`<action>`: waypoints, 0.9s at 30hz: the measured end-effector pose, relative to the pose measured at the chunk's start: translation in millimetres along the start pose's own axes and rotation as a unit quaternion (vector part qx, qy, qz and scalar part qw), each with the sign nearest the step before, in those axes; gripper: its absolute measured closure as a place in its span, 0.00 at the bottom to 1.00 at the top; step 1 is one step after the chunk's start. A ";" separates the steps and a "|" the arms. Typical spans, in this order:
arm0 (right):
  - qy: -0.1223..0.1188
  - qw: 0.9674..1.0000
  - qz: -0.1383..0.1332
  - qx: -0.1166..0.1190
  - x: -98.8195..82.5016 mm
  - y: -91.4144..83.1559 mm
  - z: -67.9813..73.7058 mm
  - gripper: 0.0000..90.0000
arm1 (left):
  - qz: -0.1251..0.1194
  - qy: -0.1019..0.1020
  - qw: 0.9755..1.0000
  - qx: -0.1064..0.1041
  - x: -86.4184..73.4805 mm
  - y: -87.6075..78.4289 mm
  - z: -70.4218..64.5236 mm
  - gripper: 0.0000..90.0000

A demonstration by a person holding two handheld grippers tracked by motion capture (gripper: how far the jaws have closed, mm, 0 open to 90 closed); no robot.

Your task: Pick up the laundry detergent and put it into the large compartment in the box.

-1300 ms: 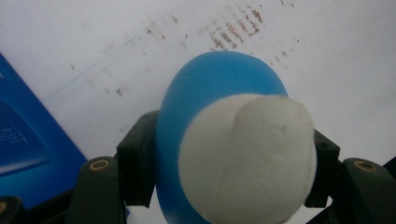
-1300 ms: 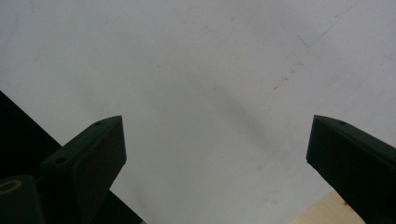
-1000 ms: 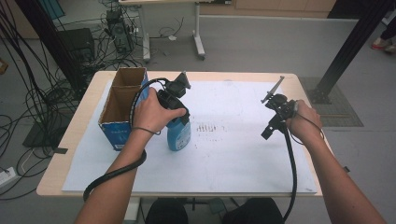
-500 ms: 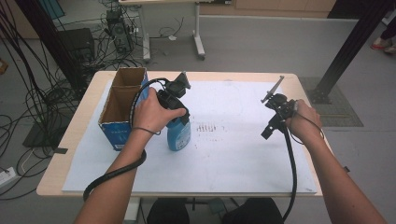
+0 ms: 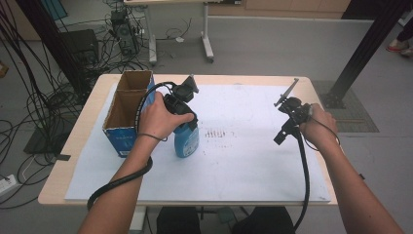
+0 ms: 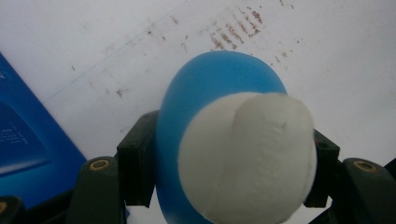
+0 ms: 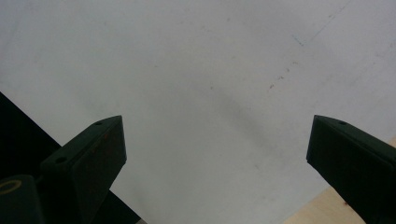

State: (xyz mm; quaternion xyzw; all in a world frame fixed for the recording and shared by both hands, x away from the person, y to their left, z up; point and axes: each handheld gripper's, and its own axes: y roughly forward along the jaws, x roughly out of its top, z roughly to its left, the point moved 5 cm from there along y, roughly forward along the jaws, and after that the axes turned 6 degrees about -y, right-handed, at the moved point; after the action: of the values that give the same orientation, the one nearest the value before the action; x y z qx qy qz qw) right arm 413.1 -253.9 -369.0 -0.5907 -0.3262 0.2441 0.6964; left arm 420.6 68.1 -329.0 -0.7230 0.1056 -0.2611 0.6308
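Left of centre in the high view, the left gripper [image 5: 187, 127] has its fingers [image 6: 135, 172] pinching a blue bottle [image 5: 187, 140] with a white cap [image 6: 252, 154], which stands upright on the white sheet [image 5: 243, 161] covering the tabletop [image 5: 73, 146], just beside an open cardboard box [image 5: 125, 114]. At centre right, the right gripper [image 5: 281, 137] hangs with fingers [image 7: 88, 158] spread wide, nothing between them.
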 end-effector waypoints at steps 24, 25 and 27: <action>0.001 1.000 -0.004 0.002 4.0 -0.2 -2.1 0.05 | 0.000 0.005 1.000 0.004 -1.0 -0.4 -1.6 0.41; 0.001 1.000 -0.004 0.002 4.5 0.0 -2.4 0.05 | 0.000 0.006 1.000 0.005 -1.2 -0.5 -1.7 0.41; 0.002 1.000 -0.005 0.003 5.5 0.4 -2.6 0.05 | -0.001 0.005 1.000 0.006 -1.4 -0.6 -2.2 0.41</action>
State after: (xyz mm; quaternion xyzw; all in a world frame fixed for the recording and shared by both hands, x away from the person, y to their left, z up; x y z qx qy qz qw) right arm 418.7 -251.6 -368.8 -0.5877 -0.3271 0.2406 0.6998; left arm 418.2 67.0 -328.6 -0.7182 0.1067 -0.2660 0.6341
